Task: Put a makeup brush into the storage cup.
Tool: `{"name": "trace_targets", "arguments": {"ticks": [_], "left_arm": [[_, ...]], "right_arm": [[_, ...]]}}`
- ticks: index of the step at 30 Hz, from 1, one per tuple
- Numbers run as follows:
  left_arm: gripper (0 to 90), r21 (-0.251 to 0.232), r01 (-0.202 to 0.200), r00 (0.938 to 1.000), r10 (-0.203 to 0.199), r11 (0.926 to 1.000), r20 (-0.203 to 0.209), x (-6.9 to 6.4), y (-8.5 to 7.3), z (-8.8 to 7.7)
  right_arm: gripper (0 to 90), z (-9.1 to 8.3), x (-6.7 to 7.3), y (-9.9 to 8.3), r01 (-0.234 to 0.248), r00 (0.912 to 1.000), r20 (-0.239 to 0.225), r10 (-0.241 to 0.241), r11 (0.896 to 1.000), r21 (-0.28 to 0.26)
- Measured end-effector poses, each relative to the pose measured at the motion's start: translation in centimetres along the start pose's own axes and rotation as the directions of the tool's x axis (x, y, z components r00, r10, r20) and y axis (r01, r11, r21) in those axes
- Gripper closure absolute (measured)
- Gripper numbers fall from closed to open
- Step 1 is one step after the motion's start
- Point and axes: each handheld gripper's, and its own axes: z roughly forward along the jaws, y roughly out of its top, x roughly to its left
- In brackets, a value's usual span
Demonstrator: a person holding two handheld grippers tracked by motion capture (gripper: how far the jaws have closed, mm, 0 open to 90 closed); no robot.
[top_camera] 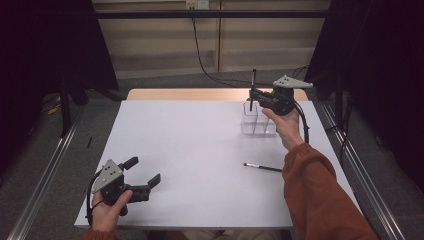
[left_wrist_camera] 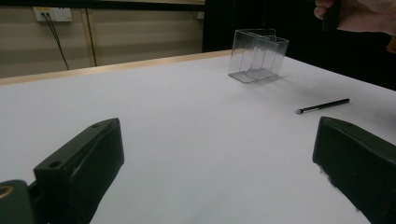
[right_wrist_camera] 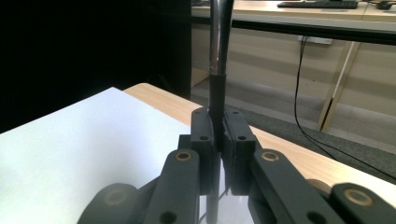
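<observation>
A divided container (top_camera: 257, 120) stands on the surface (top_camera: 190, 150) toward its far right. The right gripper (top_camera: 253, 93) sits just above it, clamped on an upright brush (top_camera: 253, 85). A second brush (top_camera: 262, 167) lies nearer, right of centre. The left gripper (top_camera: 142, 172) rests at the near left corner.

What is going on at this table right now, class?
A person works with a gripper in each hand. The right gripper is shut on a slim black brush, holding it upright over the clear compartment box at the far right of the white table. A second brush lies flat on the table nearer the person. The left gripper rests open at the near left, holding nothing.
</observation>
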Motion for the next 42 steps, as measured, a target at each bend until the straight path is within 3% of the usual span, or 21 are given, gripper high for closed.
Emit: {"name": "trace_targets", "arguments": {"ticks": [12,42], "left_arm": [[2.0,0.001,-0.003,1.0,0.003,1.0,-0.001,0.1,0.0,0.0],[2.2,0.013,-0.016,0.9999,0.016,0.9998,0.002,0.0,0.0,0.1]], "right_arm": [[83.8,0.8,-1.0,-0.8,-0.015,0.9996,0.025,0.014,1.0,0.018],[83.8,1.9,-1.7,-3.9,-0.048,0.9984,0.033,0.045,0.997,0.066]]}}
